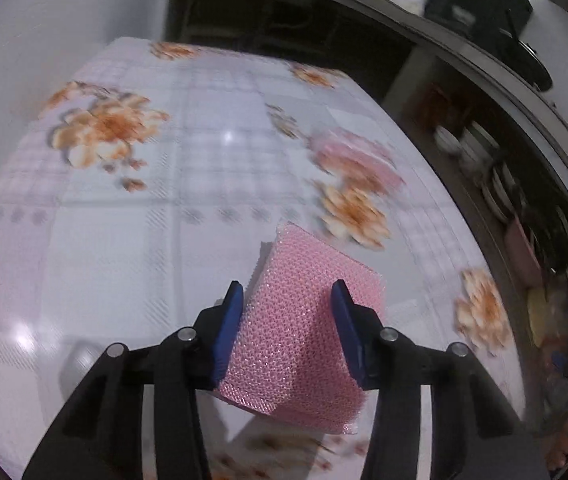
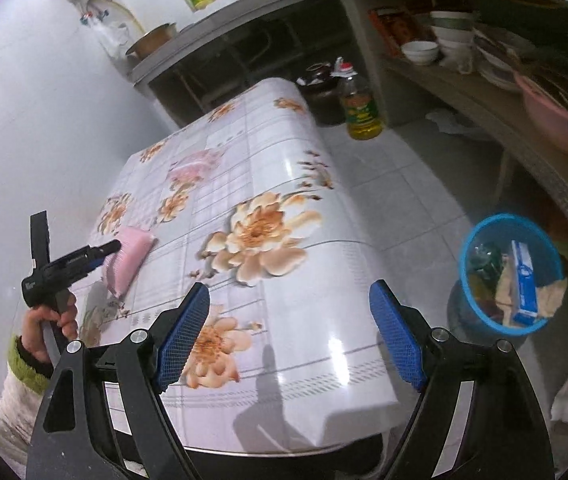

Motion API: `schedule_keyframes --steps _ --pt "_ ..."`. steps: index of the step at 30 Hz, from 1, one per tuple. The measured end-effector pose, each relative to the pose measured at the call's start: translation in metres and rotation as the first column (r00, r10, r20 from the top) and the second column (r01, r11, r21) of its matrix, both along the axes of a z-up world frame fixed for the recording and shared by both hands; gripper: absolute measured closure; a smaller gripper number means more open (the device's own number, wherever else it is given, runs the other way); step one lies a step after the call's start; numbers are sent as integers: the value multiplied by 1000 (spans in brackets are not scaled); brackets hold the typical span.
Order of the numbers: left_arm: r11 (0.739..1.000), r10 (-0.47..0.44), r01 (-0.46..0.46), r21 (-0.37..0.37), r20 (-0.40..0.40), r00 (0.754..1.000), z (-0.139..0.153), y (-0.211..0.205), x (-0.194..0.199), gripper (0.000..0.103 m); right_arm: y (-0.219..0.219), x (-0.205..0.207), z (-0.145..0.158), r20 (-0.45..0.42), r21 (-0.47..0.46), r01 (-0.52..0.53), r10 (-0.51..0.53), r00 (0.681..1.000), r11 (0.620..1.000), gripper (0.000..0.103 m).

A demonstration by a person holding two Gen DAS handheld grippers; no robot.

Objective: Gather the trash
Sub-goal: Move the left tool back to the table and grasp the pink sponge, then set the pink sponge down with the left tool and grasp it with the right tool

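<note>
The left gripper (image 1: 287,292) is sitting around a pink scouring sponge (image 1: 303,320) on the table (image 1: 124,208), its blue pads pressing both sides of the sponge, clamped on it. Its own camera is showing the sponge's glittery mesh close up; the far background is smearing with blur. The right wrist view is giving what that one cannot: the left gripper (image 2: 112,250) from the side, gripped by a hand (image 2: 48,320) in a green-cuffed sleeve, with the sponge (image 2: 130,260) lying near the table's left edge beside the white wall.

The right gripper (image 2: 289,312) is hanging over the near end of the table with its fingers wide apart and nothing between them.

The table is wearing a glossy cloth printed with orange and pink flowers, draping over the right edge. On the tiled floor to the right, a blue basket (image 2: 469,240) is holding a blue-and-white box (image 2: 523,280) and other scraps. Past the far end, an oil bottle (image 2: 359,108) is standing on the floor beside a dark pot. A counter is running along the back and right, with bowls (image 2: 419,51) and plates stacked on the shelf below it.

The tabletop apart from the sponge is lying bare, and the floor strip between table and basket is open.
</note>
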State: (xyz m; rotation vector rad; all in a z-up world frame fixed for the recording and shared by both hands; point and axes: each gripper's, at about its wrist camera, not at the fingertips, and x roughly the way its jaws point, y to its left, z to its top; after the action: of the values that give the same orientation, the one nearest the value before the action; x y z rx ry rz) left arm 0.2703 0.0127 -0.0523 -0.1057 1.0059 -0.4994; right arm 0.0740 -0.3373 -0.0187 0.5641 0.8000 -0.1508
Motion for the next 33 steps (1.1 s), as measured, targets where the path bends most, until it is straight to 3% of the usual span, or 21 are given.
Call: schedule_keyframes --steps 7,10,14,20,25,28,33 --pt "994 -111 109 -31 -46 993 -1 -38 -56 58 35 16 3 5 47 -80 80 997 996 24" --pt "984 -175 173 -42 -67 982 -1 -50 -81 49 47 18 0 1 80 -115 115 993 990 24" --pt "977 -196 186 -104 -90 976 0 -46 -102 37 62 22 -8 -14 138 -147 150 989 979 24" --pt "959 -257 244 -146 -75 964 -2 -37 -128 34 68 23 -11 -15 199 -161 167 986 967 24" --pt "909 -368 340 -240 -80 926 -4 -40 -146 34 68 24 -9 -21 215 -164 172 985 963 24" --pt "888 -415 389 -244 -64 908 -2 -42 -153 29 76 29 -5 -28 195 -193 202 979 962 20" --pt "928 -335 332 -167 9 942 6 -18 -143 27 100 41 -2 -62 120 -257 266 962 959 15"
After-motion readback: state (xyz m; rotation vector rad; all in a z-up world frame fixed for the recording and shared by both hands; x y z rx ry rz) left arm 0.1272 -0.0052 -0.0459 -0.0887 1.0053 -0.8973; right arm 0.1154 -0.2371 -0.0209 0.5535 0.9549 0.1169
